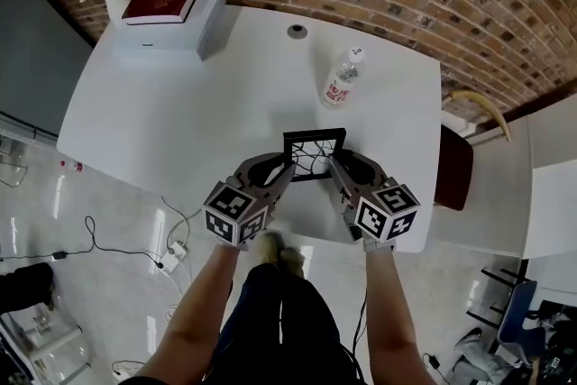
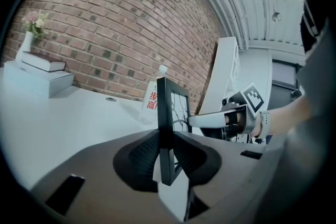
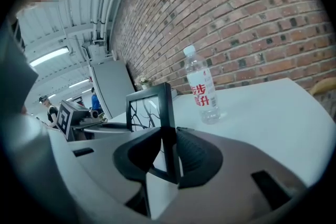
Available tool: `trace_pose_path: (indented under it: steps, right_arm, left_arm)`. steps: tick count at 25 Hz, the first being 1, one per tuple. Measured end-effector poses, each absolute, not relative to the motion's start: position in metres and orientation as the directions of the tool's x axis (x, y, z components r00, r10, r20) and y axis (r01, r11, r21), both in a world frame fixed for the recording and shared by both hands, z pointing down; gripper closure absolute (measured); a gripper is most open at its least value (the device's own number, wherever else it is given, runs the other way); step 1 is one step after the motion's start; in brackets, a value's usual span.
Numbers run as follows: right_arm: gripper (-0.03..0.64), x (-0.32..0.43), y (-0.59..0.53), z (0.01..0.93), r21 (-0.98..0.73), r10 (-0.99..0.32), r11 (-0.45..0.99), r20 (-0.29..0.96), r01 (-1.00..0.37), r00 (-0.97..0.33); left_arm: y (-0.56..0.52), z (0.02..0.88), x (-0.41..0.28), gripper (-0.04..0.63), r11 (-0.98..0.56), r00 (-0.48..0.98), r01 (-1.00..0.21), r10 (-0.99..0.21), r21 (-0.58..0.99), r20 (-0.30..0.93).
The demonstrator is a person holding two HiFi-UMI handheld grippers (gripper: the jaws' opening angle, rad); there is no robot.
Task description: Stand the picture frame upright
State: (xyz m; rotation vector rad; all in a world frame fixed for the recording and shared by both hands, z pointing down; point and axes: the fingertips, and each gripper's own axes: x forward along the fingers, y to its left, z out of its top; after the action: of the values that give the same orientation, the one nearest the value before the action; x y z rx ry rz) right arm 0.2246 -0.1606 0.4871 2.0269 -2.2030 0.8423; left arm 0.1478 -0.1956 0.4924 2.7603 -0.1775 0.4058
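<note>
Black rectangular picture frame [image 1: 314,155], centre of view: held vertical over white desk [image 1: 180,113], left claw [image 1: 286,169] clamping its left edge, right claw [image 1: 335,165] its right edge, both equally near

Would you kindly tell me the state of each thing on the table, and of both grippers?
Picture frame: upright, gripped at both side edges.
Left gripper: shut on the frame's edge.
Right gripper: shut on the opposite edge.
Bottle: upright, cap on.
Book: closed, lying flat on the box.
Box: lying flat under the book.
Vase: upright, with flowers in it.
</note>
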Motion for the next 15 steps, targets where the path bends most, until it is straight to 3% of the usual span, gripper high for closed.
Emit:
trace_pose_path:
  steps: [15]
  right_arm:
    - [0.523,0.281,-0.172,0.489,-0.360,-0.940,-0.127,0.340,-0.924,-0.003]
  left_arm:
    - [-0.218,0.496,0.210,0.512,-0.959,0.959,-0.065,0.016,0.276,0.282]
